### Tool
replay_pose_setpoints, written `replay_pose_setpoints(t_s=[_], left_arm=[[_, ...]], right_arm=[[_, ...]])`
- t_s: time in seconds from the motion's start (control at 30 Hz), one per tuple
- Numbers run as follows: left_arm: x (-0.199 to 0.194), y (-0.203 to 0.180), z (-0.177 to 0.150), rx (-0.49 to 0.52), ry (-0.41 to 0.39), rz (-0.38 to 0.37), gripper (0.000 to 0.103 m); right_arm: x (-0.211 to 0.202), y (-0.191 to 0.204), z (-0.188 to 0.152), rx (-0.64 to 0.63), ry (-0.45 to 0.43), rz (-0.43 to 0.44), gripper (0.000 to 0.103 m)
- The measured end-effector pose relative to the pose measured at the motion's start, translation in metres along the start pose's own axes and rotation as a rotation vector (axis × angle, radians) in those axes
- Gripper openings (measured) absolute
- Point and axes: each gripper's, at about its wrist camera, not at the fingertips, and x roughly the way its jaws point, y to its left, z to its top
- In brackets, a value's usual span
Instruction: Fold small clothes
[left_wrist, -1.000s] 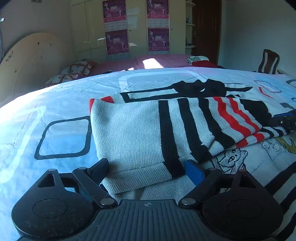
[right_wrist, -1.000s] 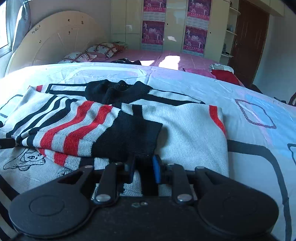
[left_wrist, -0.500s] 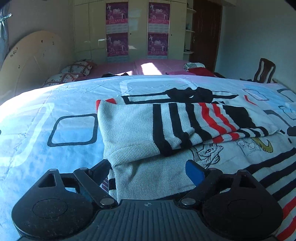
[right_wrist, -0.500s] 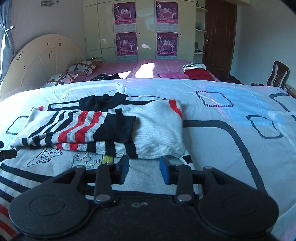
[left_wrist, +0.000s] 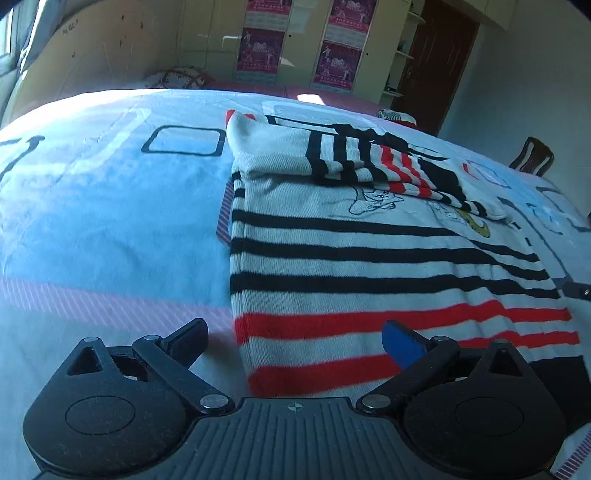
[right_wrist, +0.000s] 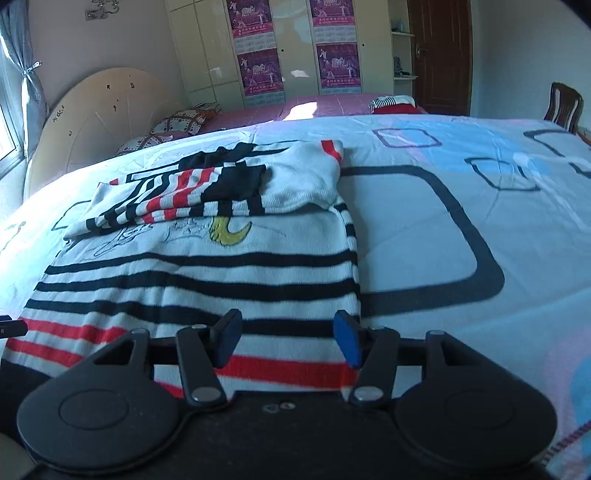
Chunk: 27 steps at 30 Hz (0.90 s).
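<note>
A white knit sweater (left_wrist: 369, 266) with black and red stripes and a cartoon drawing lies flat on the bed, both sleeves folded across its chest at the far end. My left gripper (left_wrist: 295, 339) hovers over the sweater's near left hem corner, its jaws opening wide, nothing pinched. In the right wrist view the same sweater (right_wrist: 207, 273) fills the left half. My right gripper (right_wrist: 288, 339) is over the near right hem edge with its jaws opening; the cloth lies below them, not gripped. The folded sleeves (right_wrist: 207, 192) rest on top of the chest.
The bedsheet (right_wrist: 443, 229) is pale blue and white with dark rounded squares. Behind stand a second bed with pillows (right_wrist: 177, 125) and clothes (right_wrist: 391, 101), a wardrobe with posters (right_wrist: 258, 70), a door and a wooden chair (right_wrist: 561, 107) at the right.
Both grippers have pulled back from the folded sleeves to the sweater's hem end. The right gripper let go of the sleeve cloth and its jaws widened. The left jaws opened slightly more.
</note>
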Motion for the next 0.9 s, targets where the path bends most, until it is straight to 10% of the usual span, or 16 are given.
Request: replay_pose_setpoints(t_s=[0.27, 0.5, 0.63, 0.7, 0.9], left_arm=[[-0.034, 0.021, -0.064, -0.27, 0.057, -0.282, 0.067], [-0.014, 0.034, -0.085, -0.476, 0.074, -0.506, 0.066], [0.006, 0.023, -0.077, -0.449, 0.102, -0.515, 0.043], [0.016, 0.021, -0.079, -0.456, 0.124, -0.485, 0.008], [-0.007, 0.016, -0.083, -0.46, -0.01, -0.497, 0.003]], right_arm=[[-0.04, -0.06, -0.073, 0.31, 0.076, 0.193, 0.051], [-0.051, -0.067, -0.104, 0.482, 0.095, 0.385, 0.049], [-0.037, -0.066, -0.11, 0.545, 0.125, 0.452, 0.026], [-0.032, -0.068, -0.112, 0.576, 0.132, 0.462, 0.015], [-0.055, -0.059, -0.105, 0.464, 0.035, 0.447, 0.006]])
